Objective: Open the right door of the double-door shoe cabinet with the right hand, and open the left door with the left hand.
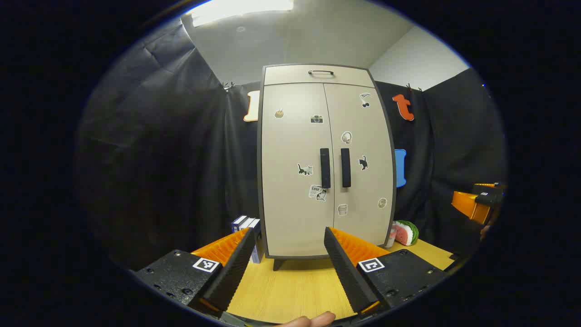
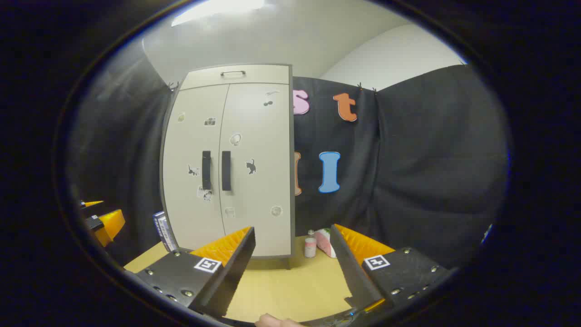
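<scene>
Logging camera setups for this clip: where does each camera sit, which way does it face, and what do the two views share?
Left gripper view: rides on the left gripper, facing the shoe cabinet nearly head-on; its open fingers frame the bottom, a fingertip at the edge, the right gripper far right.
Right gripper view: rides on the right gripper, aimed right of the cabinet toward the cloth wall; open fingers below, the left gripper at left.
Shared: the closed cabinet, both door handles, the wooden table.

matt cabinet [image 1: 295, 181], wood-grain table [image 1: 290, 286]
</scene>
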Demonstrator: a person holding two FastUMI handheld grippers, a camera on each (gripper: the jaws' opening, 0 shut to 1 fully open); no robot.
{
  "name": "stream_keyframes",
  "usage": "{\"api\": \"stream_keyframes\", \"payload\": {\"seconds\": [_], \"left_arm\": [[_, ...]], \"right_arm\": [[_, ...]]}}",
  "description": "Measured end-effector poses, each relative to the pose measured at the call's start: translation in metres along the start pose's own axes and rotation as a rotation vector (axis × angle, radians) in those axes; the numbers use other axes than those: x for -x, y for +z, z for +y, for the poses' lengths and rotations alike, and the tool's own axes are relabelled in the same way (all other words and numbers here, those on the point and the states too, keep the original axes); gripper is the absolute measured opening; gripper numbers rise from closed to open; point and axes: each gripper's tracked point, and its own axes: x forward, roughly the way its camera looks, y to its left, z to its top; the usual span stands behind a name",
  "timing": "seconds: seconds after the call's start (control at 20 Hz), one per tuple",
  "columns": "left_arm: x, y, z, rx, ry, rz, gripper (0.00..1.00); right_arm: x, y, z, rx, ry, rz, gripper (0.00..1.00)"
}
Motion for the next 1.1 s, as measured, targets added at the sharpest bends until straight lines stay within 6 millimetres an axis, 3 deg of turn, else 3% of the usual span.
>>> {"api": "stream_keyframes", "payload": {"seconds": [0.4, 0.55, 0.6, 0.65, 0.9, 1.1], "left_arm": [[0.011, 0.011, 0.003, 0.005, 0.008, -0.024, 0.93], [0.010, 0.013, 0.010, 0.020, 0.020, -0.026, 0.96], [0.010, 0.013, 0.013, 0.023, 0.024, -0.028, 0.96], [0.009, 0.013, 0.014, 0.026, 0.026, -0.028, 0.96], [0.007, 0.008, 0.012, 0.056, 0.005, -0.026, 0.96], [0.004, 0.002, 0.006, 0.026, -0.016, -0.020, 0.95]], "right_arm": [[0.012, -0.003, 0.013, 0.011, 0.051, 0.005, 0.96], [0.012, -0.001, 0.016, 0.019, 0.055, 0.000, 0.95], [0.011, -0.002, 0.018, 0.021, 0.056, 0.001, 0.99], [0.011, -0.002, 0.018, 0.022, 0.057, 0.001, 0.95], [0.006, -0.009, 0.028, 0.015, 0.084, 0.021, 0.98], [-0.010, -0.021, 0.041, -0.005, 0.101, 0.041, 0.98]]}}
